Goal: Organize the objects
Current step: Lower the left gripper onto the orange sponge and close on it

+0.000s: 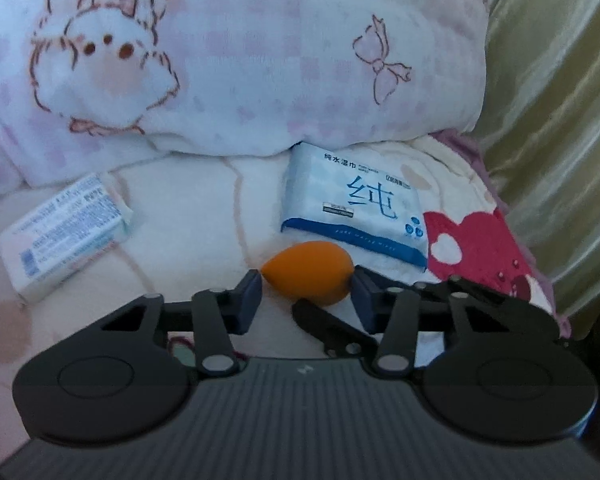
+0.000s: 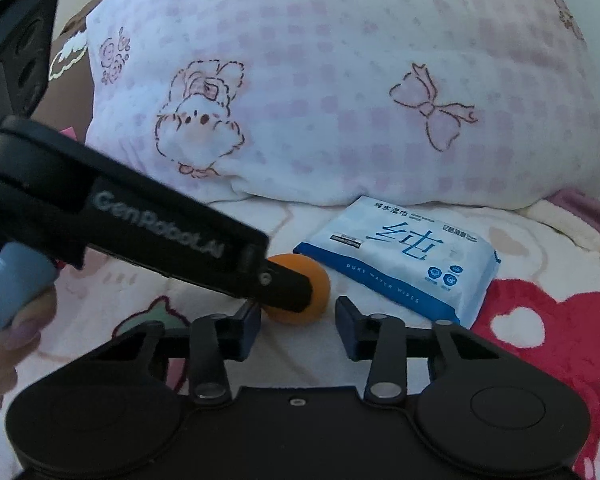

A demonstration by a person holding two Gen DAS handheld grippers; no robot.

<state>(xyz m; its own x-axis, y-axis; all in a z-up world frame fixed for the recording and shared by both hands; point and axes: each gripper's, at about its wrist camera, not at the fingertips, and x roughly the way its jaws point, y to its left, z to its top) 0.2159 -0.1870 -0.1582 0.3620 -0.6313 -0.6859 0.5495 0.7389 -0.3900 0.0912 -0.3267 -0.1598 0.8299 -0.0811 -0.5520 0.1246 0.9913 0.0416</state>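
the orange sponge [image 1: 308, 270] lies on the bed [image 1: 188, 216], just before the wipes pack [image 1: 356, 208] under the pillow [image 1: 260, 60]. the left tongs [image 1: 306, 288] are clamped on its two ends. the right tongs [image 2: 296, 314] stand just beside it, jaws narrowed but gripping nothing. a tissue pack [image 1: 64, 232] lies well left.

The orange sponge [image 1: 308, 272] lies on the blanket [image 1: 188, 200] and is the landmark. Behind it, the pillow [image 1: 260, 60] stands like a wall and closes that way. Just behind and right of the sponge, the wipes pack [image 1: 356, 204] lies flat against the pillow. Well to its left lies the small box [image 1: 64, 236]; between the box and the sponge the blanket is free. Beside the sponge the left gripper [image 2: 288, 288] crosses in front of the right gripper [image 2: 298, 316].
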